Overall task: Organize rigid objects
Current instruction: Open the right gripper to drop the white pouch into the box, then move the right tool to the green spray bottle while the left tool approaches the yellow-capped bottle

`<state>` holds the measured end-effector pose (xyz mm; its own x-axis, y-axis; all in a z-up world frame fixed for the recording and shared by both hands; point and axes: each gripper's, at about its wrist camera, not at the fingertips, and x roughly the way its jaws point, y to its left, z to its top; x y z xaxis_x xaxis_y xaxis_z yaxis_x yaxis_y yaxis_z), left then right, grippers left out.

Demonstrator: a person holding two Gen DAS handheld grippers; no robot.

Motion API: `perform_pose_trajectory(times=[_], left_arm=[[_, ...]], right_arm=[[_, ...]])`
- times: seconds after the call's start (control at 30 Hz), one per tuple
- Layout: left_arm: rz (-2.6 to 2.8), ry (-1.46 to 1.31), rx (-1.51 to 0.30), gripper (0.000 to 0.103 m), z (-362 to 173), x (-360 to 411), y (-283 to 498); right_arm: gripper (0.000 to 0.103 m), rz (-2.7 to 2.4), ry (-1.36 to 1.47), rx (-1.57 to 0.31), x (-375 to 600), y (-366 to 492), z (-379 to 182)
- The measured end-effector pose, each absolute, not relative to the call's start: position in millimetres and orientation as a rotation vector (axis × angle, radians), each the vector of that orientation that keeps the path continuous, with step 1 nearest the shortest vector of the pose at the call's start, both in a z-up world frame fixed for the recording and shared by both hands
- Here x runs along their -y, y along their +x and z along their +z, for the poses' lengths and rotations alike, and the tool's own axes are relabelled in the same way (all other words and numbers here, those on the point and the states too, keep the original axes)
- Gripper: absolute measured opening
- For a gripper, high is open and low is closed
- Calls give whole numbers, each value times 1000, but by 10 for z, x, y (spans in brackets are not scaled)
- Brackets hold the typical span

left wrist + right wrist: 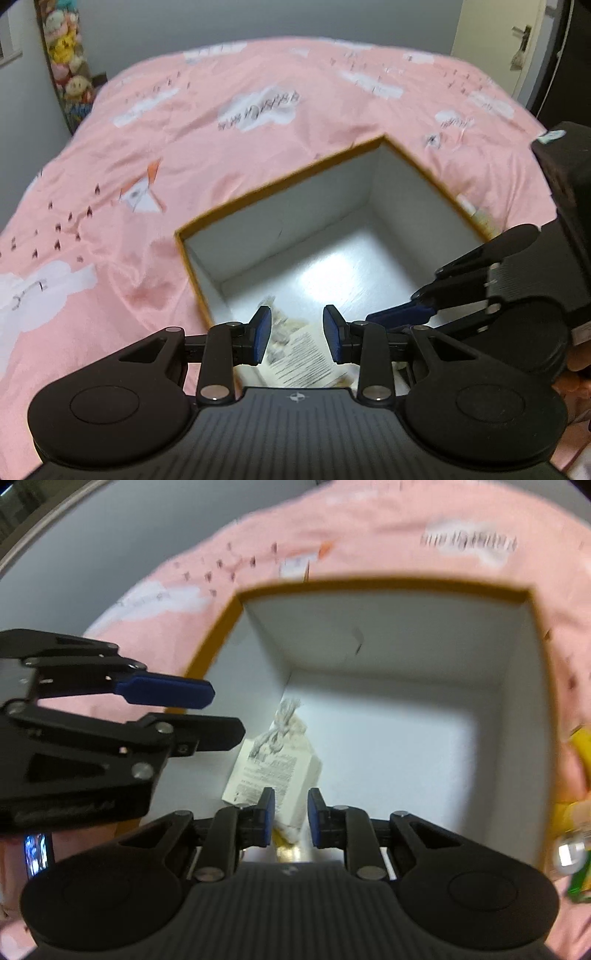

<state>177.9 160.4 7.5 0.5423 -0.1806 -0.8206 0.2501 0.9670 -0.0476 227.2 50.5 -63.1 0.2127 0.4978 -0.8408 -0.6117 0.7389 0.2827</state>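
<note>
An open box with an orange rim [280,181] and white inside sits on the pink bedspread; it also shows in the right wrist view [388,585]. A white printed carton [275,764] lies on the box floor, also seen in the left wrist view [306,358]. My left gripper [297,334] is open above the carton, holding nothing. My right gripper [291,818] is open over the carton's near end, not gripping it. Each gripper appears in the other's view: the right one [480,284], the left one [166,709].
The pink bedspread [221,129] surrounds the box. Yellow and green packaged items [576,812] lie just right of the box. Plush toys [68,55] hang at the far left wall. A door [517,40] stands at the far right.
</note>
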Motion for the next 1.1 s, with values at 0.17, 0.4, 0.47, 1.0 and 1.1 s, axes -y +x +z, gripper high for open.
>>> perform_pose_trajectory(times=[0.17,0.4,0.47,1.0,1.1], left_arm=[[-316,71,-900,40,274,-1367,1708],[-472,153,-833,38,397,-788,1691],[-520,169,-827,30,387,-610,1707],[-675,434,-924,60,-219,662,2335],[-676,497,-971,60,-329,811,2488]], right_arm=[[28,729,-122,-944,-84,2072,-272],[39,659,-61,-730,695,1886,14],[40,615,-81,-696,928,1863,17],[40,365,-60,-810,2038,2220,-841],[40,372,-79,-817,2044,2368,-970]])
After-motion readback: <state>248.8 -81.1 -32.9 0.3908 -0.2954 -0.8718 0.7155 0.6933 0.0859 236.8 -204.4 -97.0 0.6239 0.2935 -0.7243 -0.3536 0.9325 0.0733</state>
